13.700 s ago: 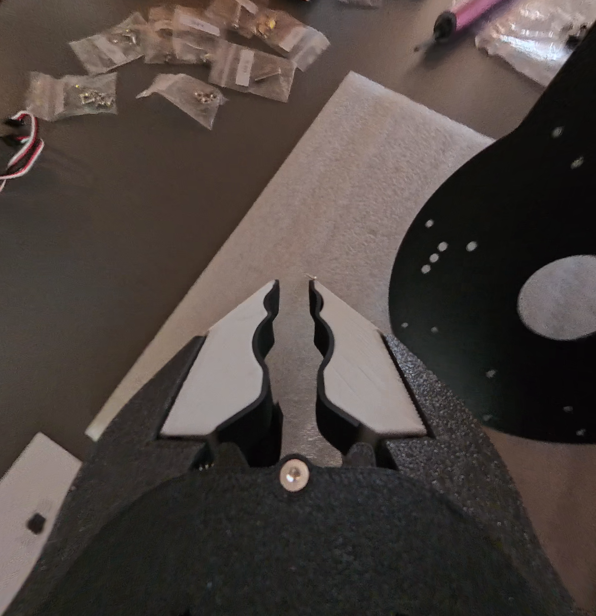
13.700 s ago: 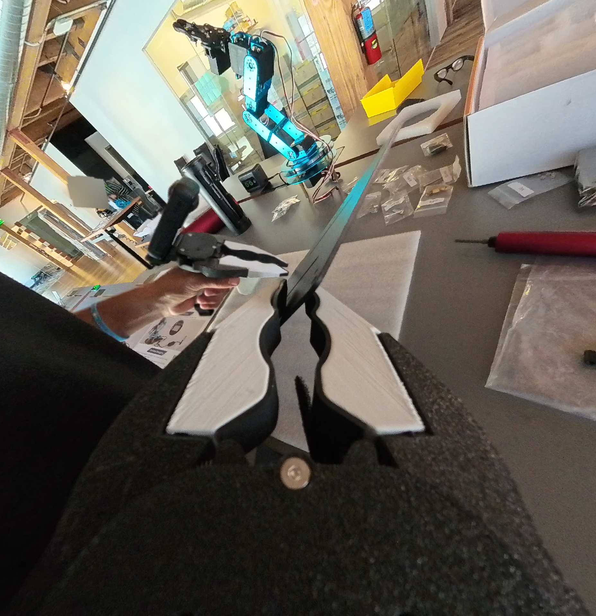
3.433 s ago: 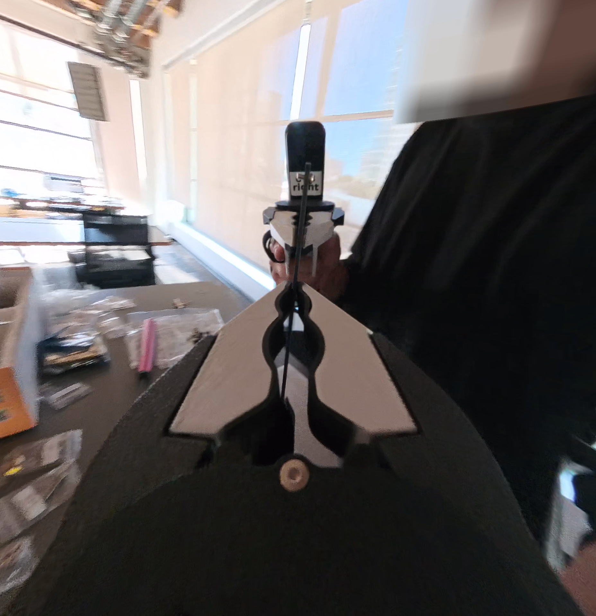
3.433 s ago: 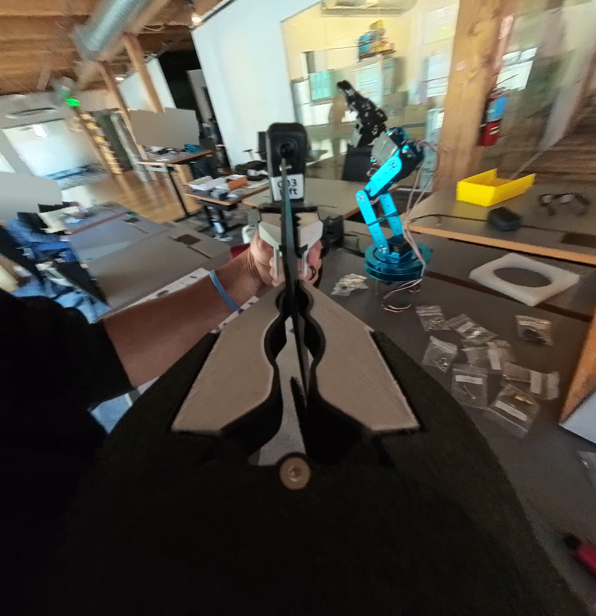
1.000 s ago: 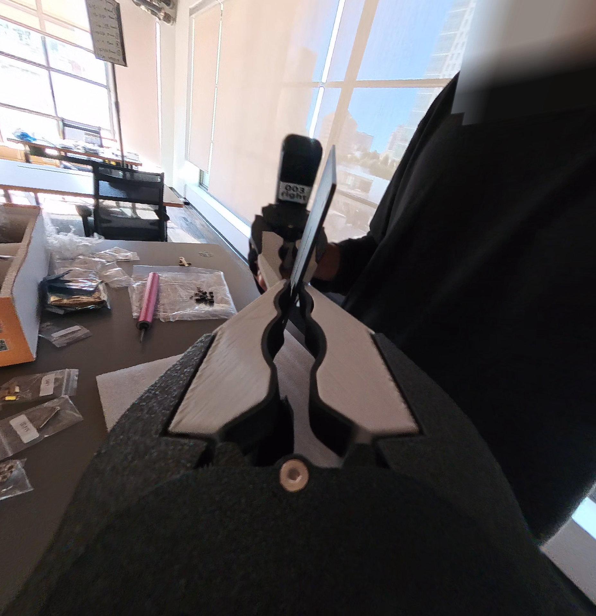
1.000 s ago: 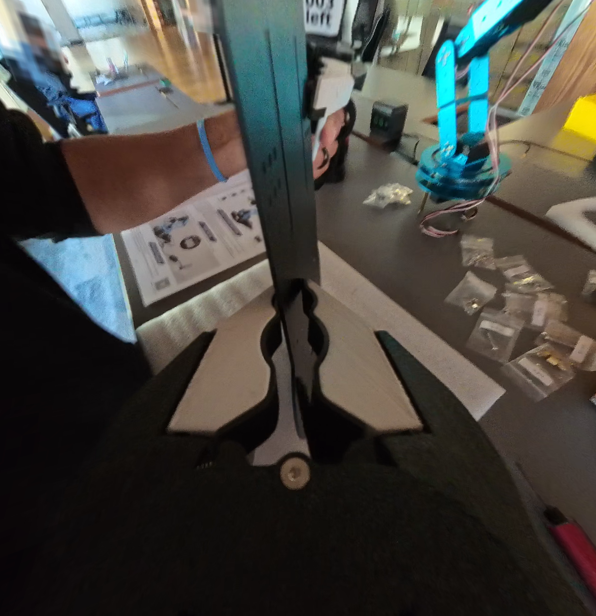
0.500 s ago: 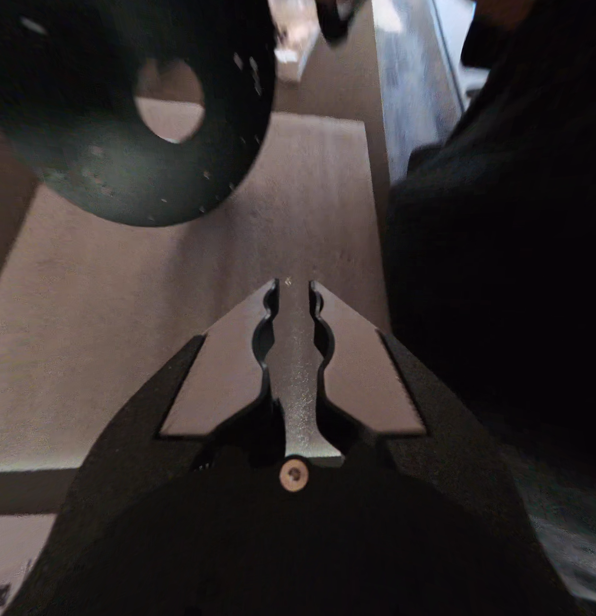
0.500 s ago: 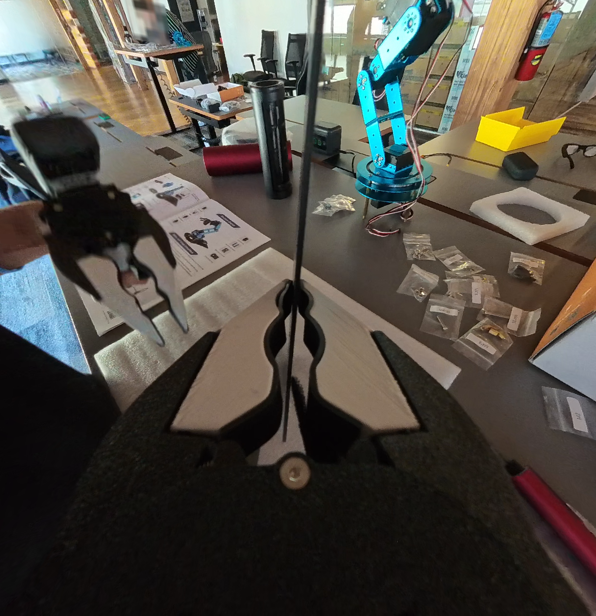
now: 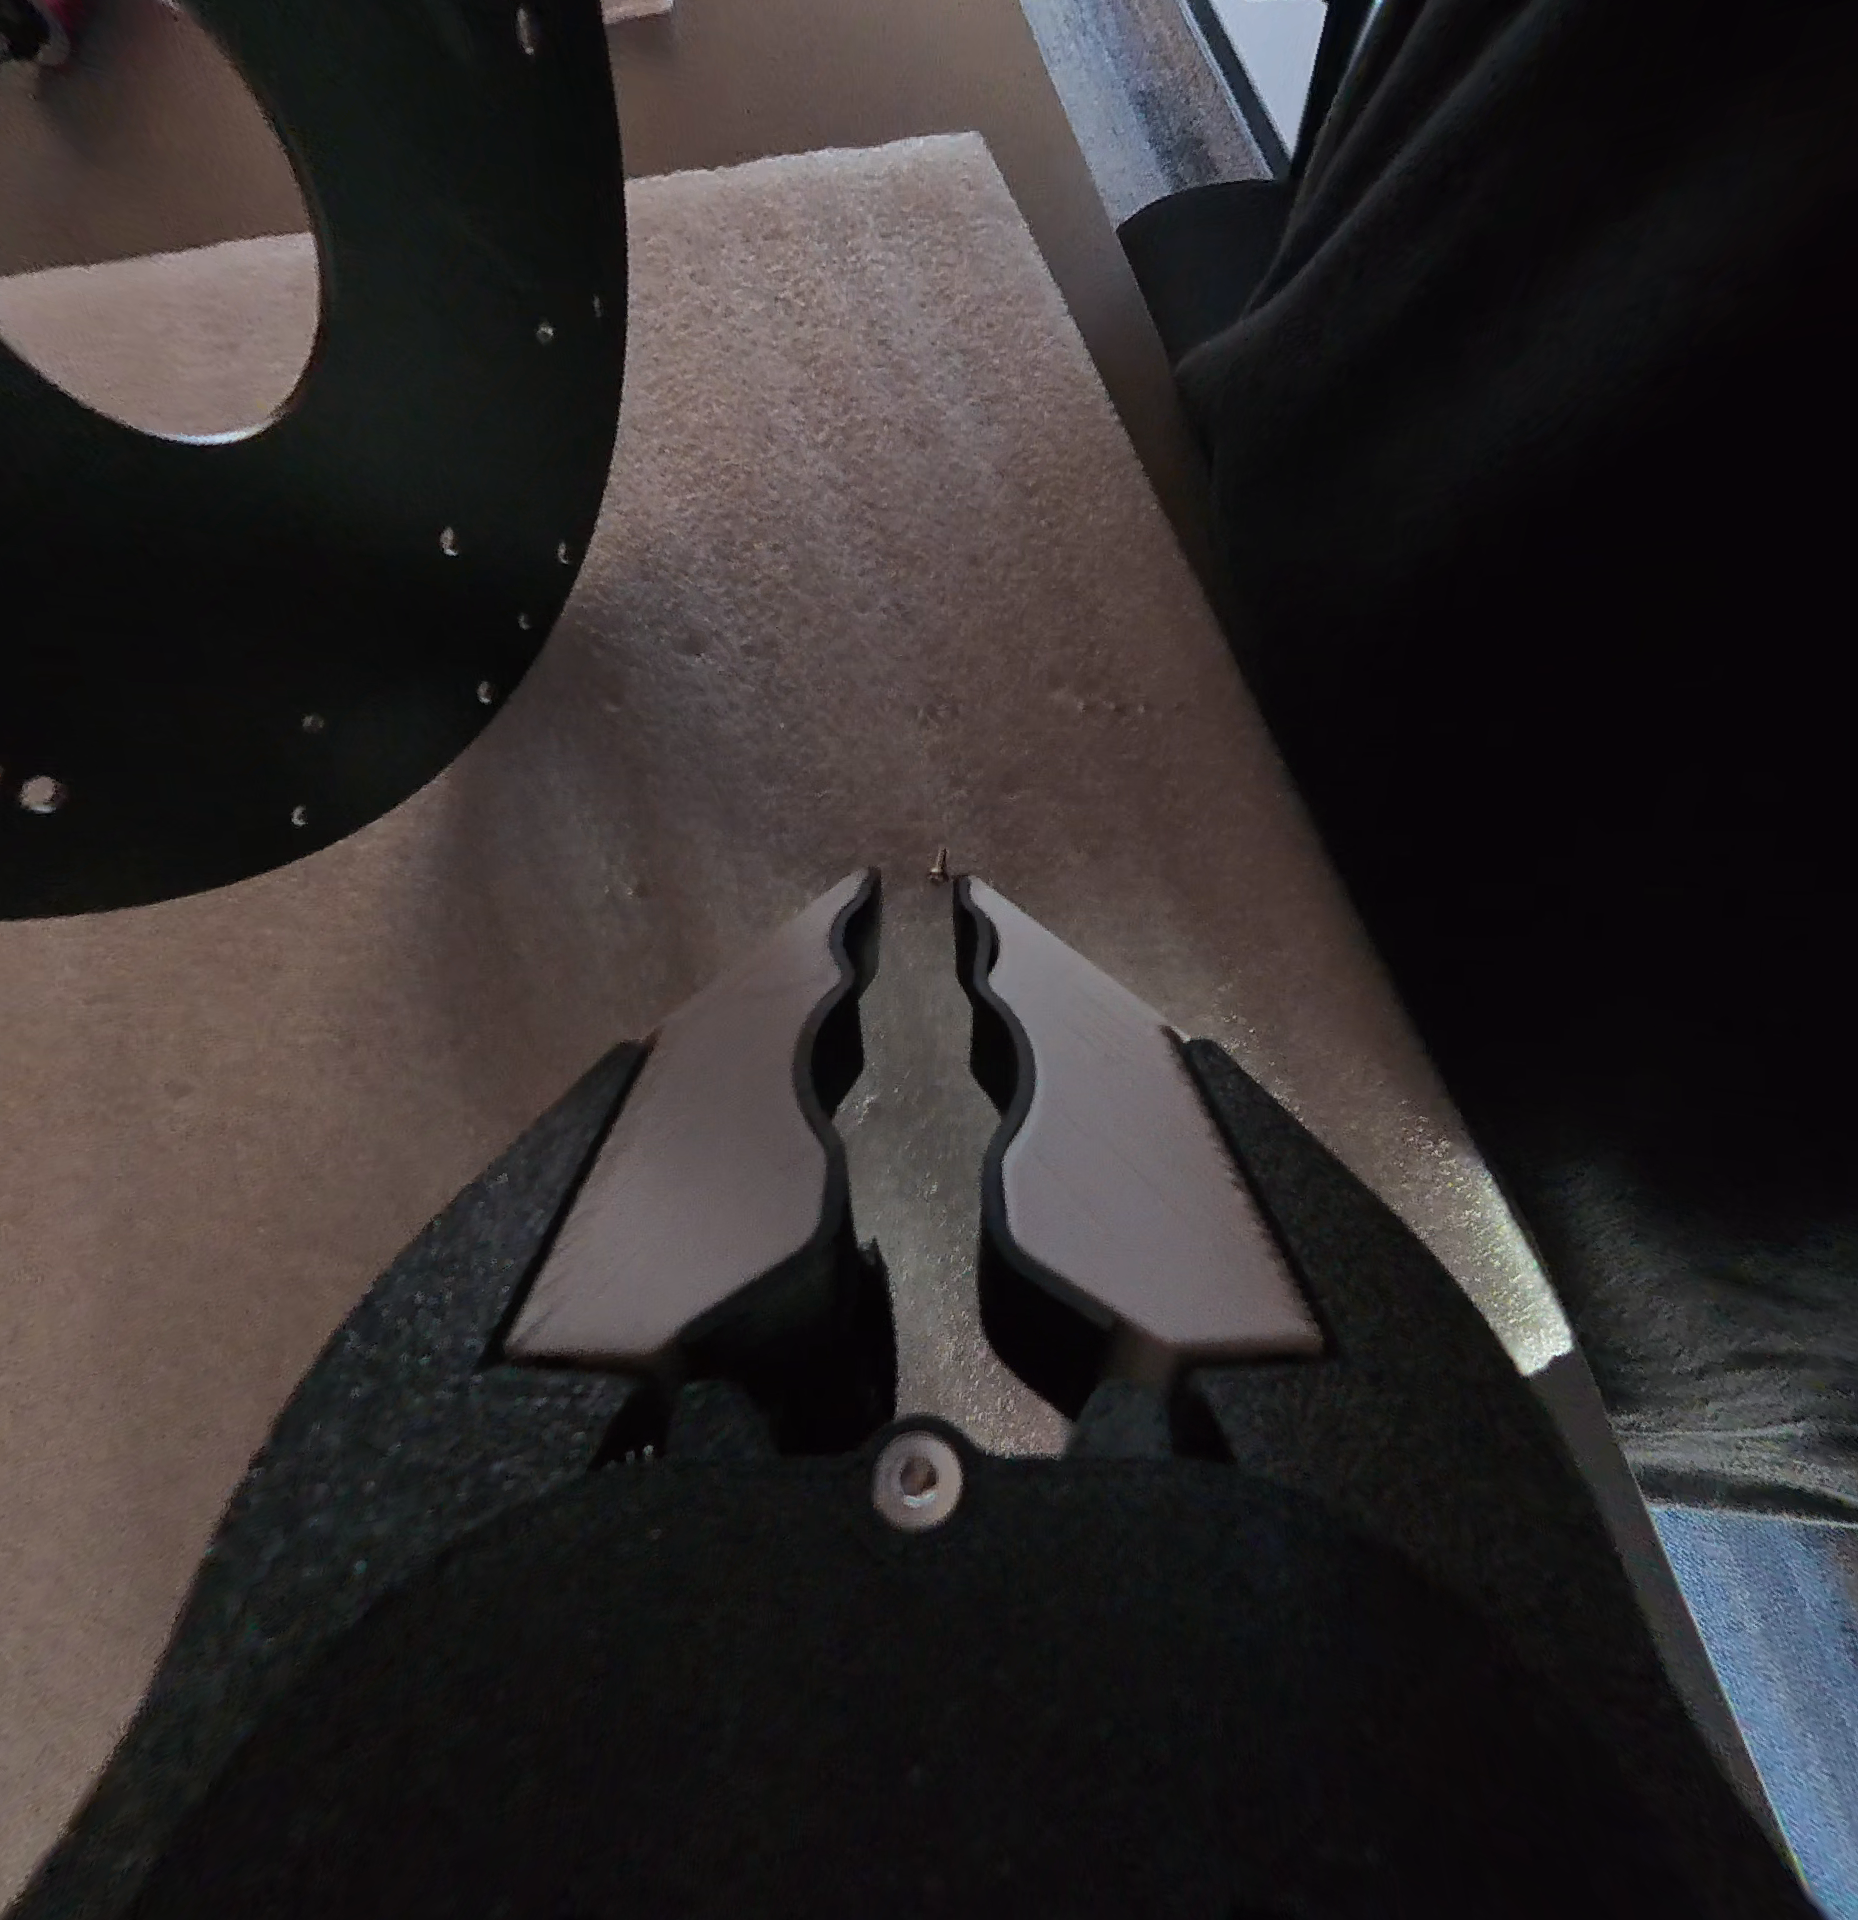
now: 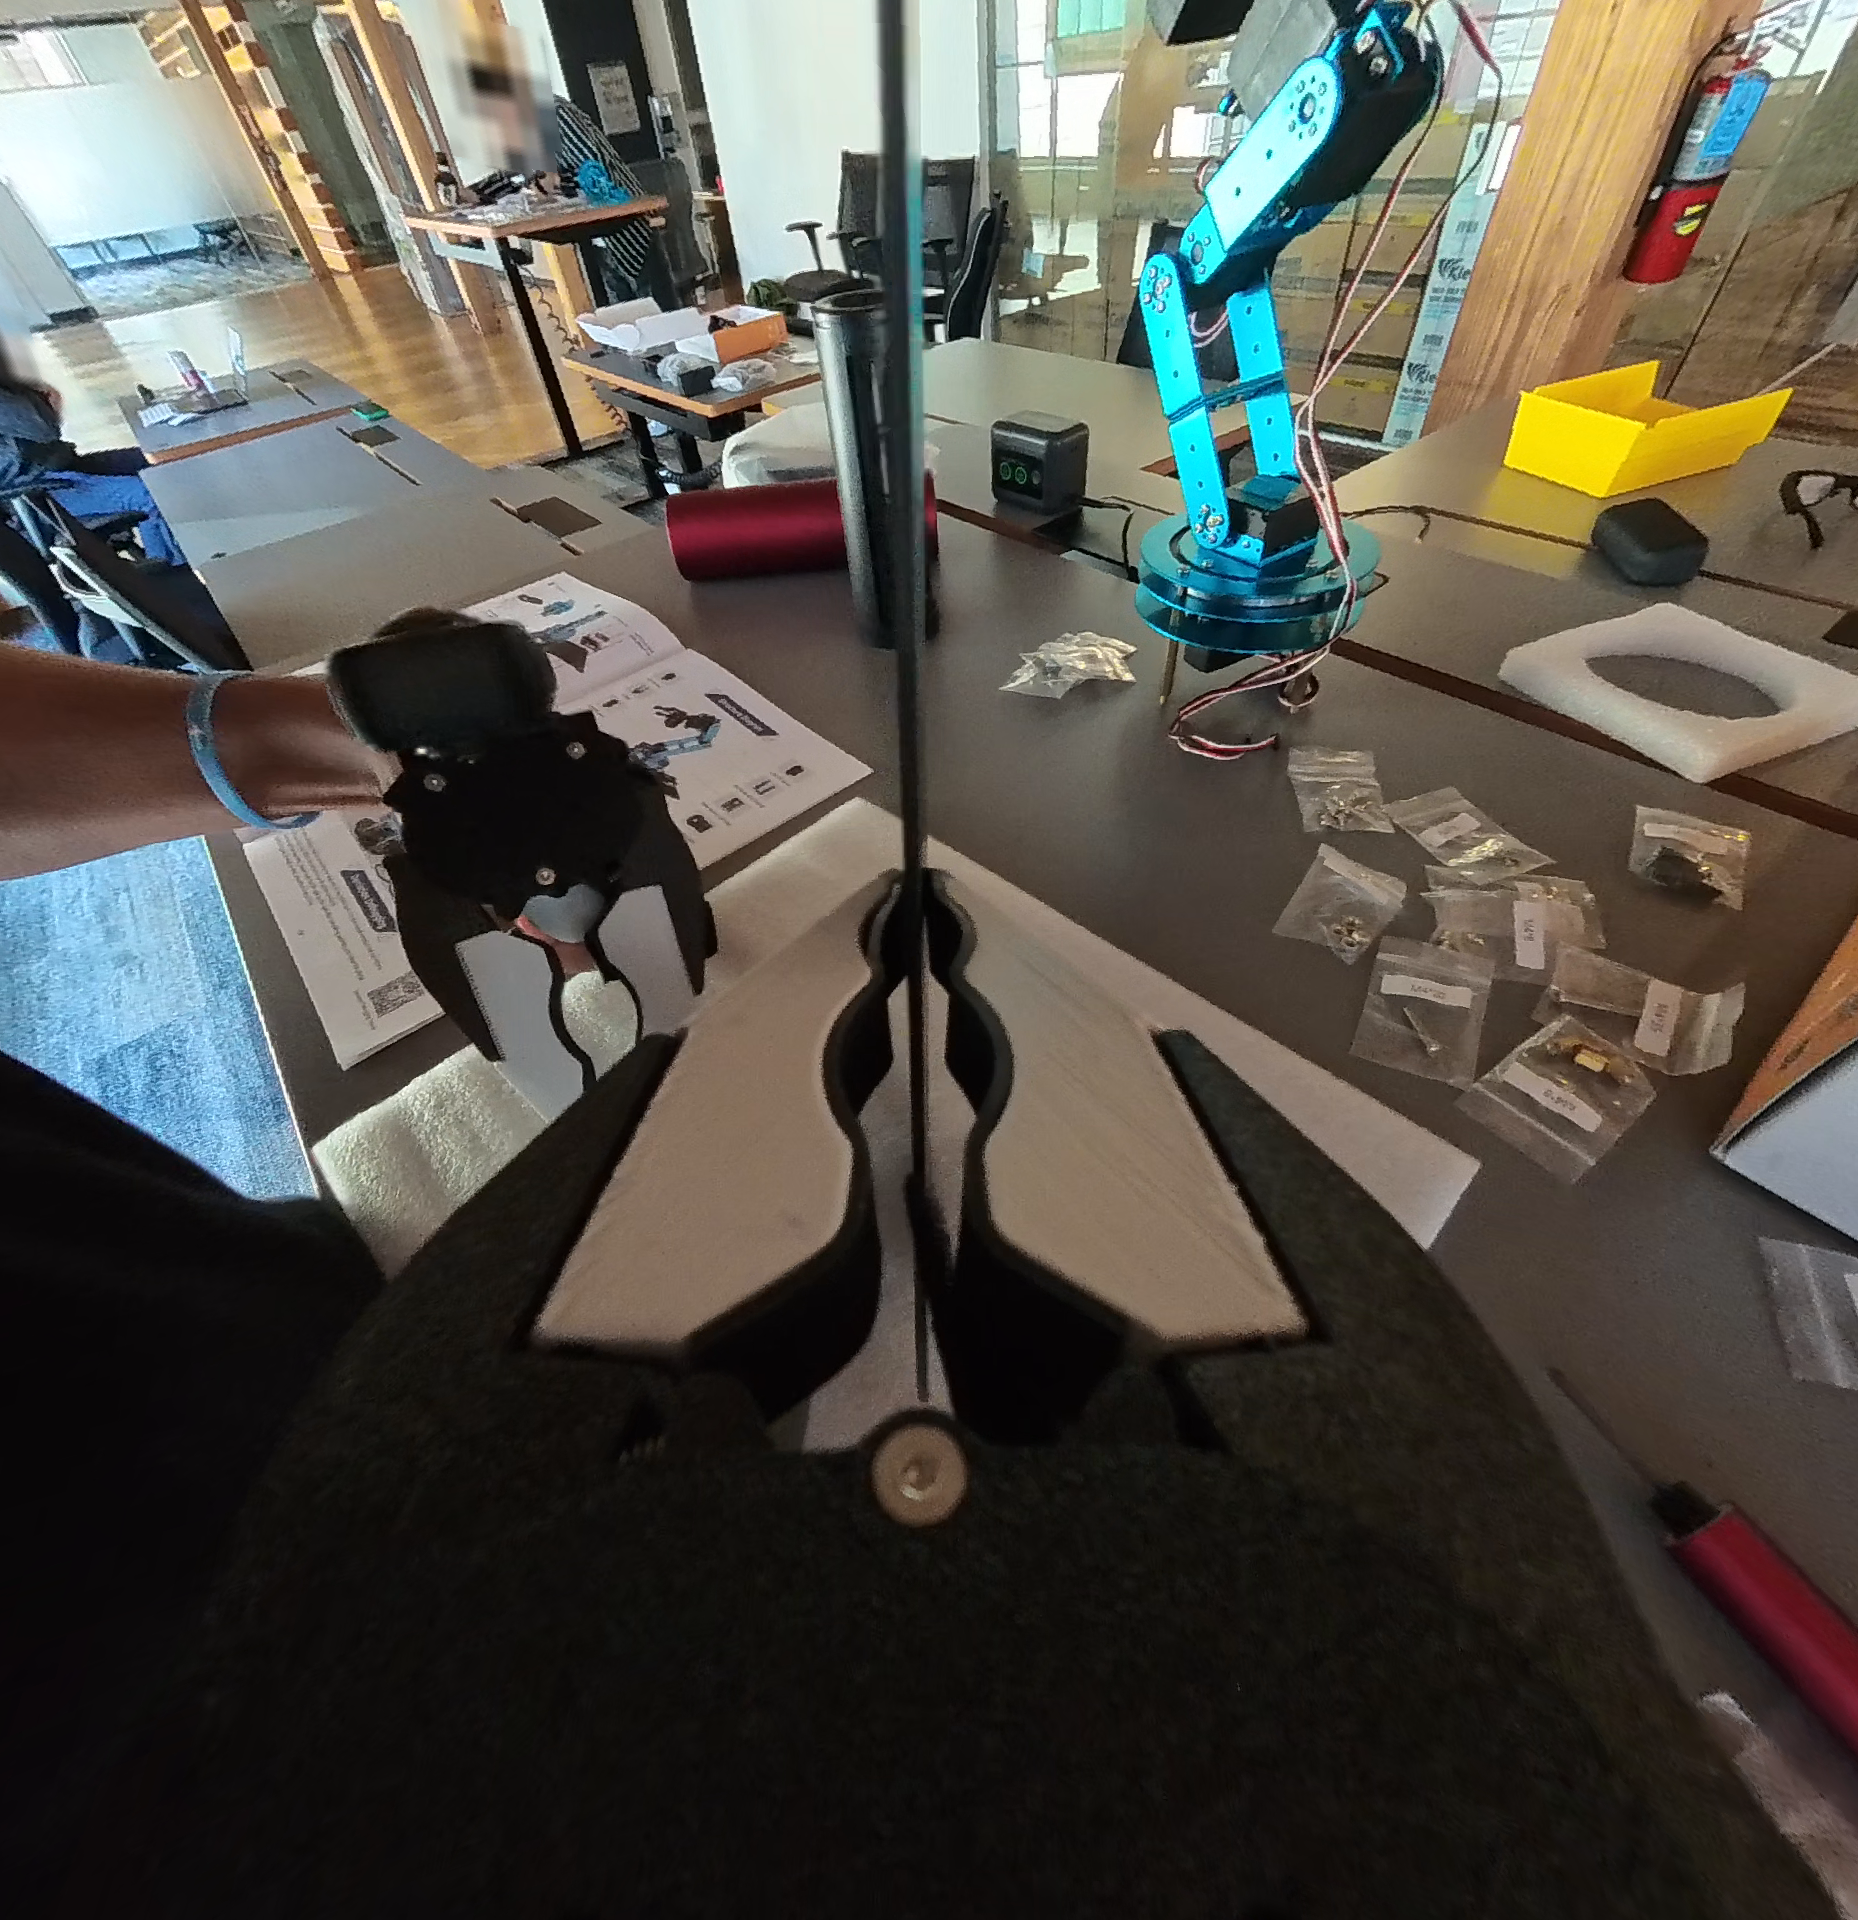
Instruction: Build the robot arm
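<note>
A grey table carries a white foam sheet. In the upper left of the left wrist view hangs a black plate (edge-on in the right wrist view), clamped between the closed fingers of the right gripper. The left gripper, fingers slightly apart and holding nothing, points down at the sheet, with a tiny screw just beyond its tips.

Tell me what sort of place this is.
Most likely an open-plan workshop or office where robot kits are put together: a small blue robot arm stands on the grey table, with little bags of screws and an open instruction booklet beside it.
</note>
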Action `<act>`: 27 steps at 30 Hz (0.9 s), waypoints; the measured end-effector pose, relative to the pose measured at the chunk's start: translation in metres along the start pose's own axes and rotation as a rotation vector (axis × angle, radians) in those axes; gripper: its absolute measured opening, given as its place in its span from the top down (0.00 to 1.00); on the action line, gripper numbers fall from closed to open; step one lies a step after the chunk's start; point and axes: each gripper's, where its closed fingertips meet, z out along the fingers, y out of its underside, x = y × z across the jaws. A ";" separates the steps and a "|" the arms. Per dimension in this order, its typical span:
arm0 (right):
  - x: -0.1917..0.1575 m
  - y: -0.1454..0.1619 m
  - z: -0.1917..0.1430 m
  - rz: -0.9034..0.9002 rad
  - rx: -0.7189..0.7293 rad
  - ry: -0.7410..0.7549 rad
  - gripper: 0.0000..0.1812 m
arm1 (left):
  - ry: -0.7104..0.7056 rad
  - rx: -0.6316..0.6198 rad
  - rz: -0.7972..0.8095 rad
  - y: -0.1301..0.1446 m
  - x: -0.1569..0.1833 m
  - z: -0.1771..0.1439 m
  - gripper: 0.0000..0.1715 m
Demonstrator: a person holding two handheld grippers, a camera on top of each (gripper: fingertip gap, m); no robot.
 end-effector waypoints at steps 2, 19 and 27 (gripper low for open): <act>0.002 0.000 0.001 0.000 0.000 0.009 1.00 | -0.002 0.002 0.014 0.000 0.001 0.001 0.93; 0.002 -0.001 0.002 0.009 0.008 -0.008 1.00 | -0.090 0.029 0.014 -0.006 0.005 -0.001 0.98; 0.001 0.000 0.000 -0.001 0.000 0.021 1.00 | -0.405 0.393 -0.336 -0.085 -0.046 -0.092 0.98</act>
